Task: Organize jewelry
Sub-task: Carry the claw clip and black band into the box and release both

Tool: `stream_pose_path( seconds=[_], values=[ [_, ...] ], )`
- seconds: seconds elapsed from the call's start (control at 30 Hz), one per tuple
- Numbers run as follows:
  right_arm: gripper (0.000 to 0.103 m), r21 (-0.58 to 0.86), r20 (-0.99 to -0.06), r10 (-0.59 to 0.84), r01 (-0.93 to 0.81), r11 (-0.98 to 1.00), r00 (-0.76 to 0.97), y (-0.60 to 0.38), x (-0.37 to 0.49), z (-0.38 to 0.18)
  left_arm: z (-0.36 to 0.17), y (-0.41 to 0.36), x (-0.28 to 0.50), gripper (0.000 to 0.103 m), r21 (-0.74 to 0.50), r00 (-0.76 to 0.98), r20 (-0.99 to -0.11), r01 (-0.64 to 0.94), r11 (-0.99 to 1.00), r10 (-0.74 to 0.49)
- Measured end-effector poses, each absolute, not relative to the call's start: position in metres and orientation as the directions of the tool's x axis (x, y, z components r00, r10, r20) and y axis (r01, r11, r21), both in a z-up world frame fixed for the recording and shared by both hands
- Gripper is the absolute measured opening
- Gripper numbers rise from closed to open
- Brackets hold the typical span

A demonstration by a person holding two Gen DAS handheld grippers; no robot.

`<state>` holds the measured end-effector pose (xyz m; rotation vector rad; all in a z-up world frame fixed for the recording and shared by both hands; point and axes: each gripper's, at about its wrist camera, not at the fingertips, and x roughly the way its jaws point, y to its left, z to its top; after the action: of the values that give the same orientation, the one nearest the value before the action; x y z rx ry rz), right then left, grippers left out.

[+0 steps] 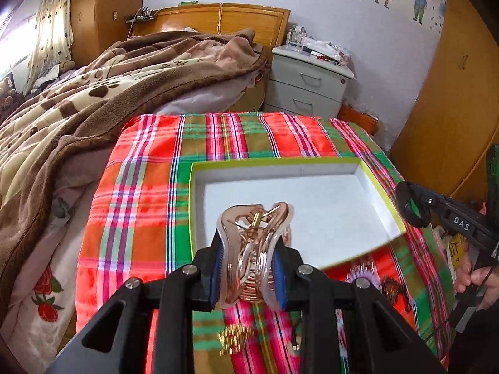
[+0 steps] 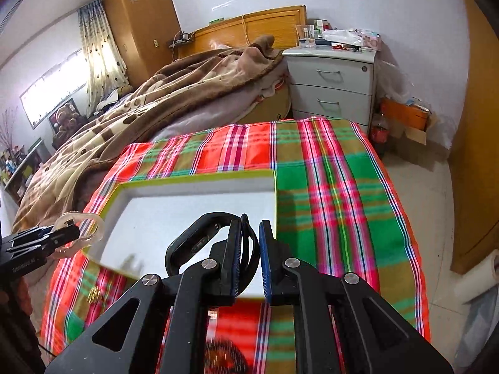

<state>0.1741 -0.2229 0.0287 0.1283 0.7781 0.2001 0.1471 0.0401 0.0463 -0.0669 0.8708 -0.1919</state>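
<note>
In the left wrist view my left gripper (image 1: 249,249) is shut on a rose-gold hair claw clip (image 1: 254,233), held above the near edge of an open box. The box (image 1: 280,160) is shallow, white inside with a yellow-green rim, and lies on a plaid cloth (image 1: 140,202). In the right wrist view my right gripper (image 2: 250,230) is shut on a black wristband (image 2: 199,233) over the same box (image 2: 193,177). Each gripper shows in the other's view: the right gripper (image 1: 428,207) with the wristband (image 1: 404,196) at the box's right side, the left gripper (image 2: 73,233) with the clip (image 2: 92,226) at its left side.
A small gold trinket (image 1: 234,338) and a tiny pendant (image 1: 293,347) lie on the cloth near the box's front; the trinket (image 2: 93,294) shows again. A bed with a brown blanket (image 1: 93,93) borders the left. A white nightstand (image 1: 308,78) stands behind, a wooden wardrobe (image 1: 452,109) right.
</note>
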Motion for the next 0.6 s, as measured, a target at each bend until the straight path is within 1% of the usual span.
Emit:
stream_pose_path(
  seconds=[0.2, 0.37, 0.6],
  values=[
    [0.012, 0.183, -0.7, 0.219, -0.125, 0.975, 0.679, -0.217, 0.203, 0.02, 0.034, 0.041, 0.178, 0.028, -0.161, 0.609, -0.766, 0.127, 0.979, -0.205],
    [0.012, 0.179, -0.721, 0.207, -0.112, 0.978, 0.661, -0.215, 0.225, 0.01, 0.029, 0.039, 0.202, 0.027, -0.158, 0.609, -0.77, 0.11, 0.981, -0.192],
    [0.012, 0.121, -0.75, 0.18, -0.136, 0.983, 0.636, -0.203, 0.248, -0.001, 0.016, 0.035, 0.229, 0.028, -0.155, 0.597, -0.781, 0.102, 0.983, -0.185]
  ],
)
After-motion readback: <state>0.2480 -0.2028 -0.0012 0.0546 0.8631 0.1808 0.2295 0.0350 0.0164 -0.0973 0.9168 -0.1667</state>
